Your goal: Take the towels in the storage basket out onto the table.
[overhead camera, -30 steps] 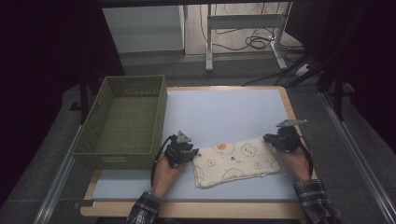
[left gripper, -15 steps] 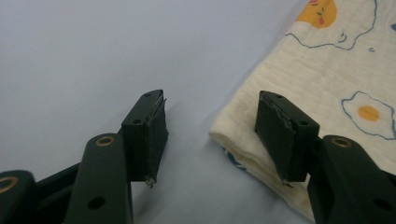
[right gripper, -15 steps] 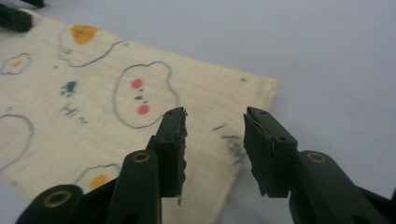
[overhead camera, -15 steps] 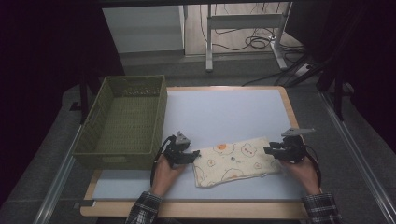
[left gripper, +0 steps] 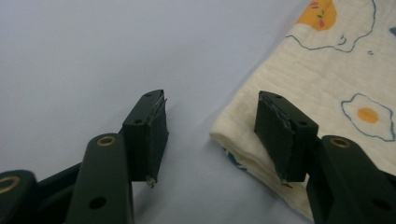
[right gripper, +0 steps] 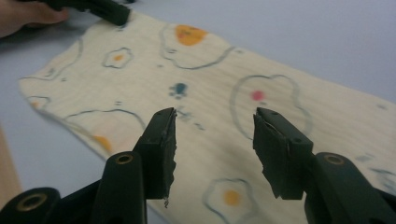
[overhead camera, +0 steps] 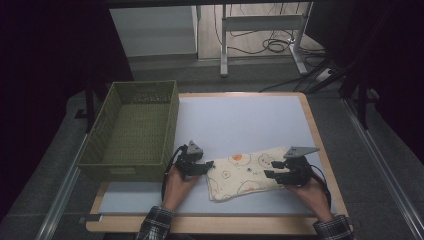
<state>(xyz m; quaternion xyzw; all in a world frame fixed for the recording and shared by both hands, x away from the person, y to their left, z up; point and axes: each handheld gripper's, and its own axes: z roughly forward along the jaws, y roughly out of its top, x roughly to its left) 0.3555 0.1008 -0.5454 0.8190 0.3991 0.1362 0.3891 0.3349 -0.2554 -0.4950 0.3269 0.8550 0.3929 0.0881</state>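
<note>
On the light blue-grey tabletop with a wooden rim [overhead camera: 240,120], an olive-green woven plastic basket [overhead camera: 131,131] at the left, nothing inside as far as visible. Near the front edge, a cream cotton cloth printed with fried eggs [overhead camera: 247,172], lying flat in a folded oblong, layered edges showing at its left end in the left gripper view [left gripper: 327,93]. Folding judged done or nearly so; transfer into the basket apparently still to come. At the cloth's left end, the left gripper [overhead camera: 204,167], jaws spread with nothing pinched: one jaw on bare table, the other over the cloth's folded corner, contact not discernible. Over the cloth's right part, the right gripper [overhead camera: 272,174], jaws likewise parted and hovering above the fabric, gripping nothing. Against the picture a second back: both pairs of jaws just opened off the cloth, right gripper shifted from the far right corner toward the near edge, left gripper in place, cloth unmoved.
</note>
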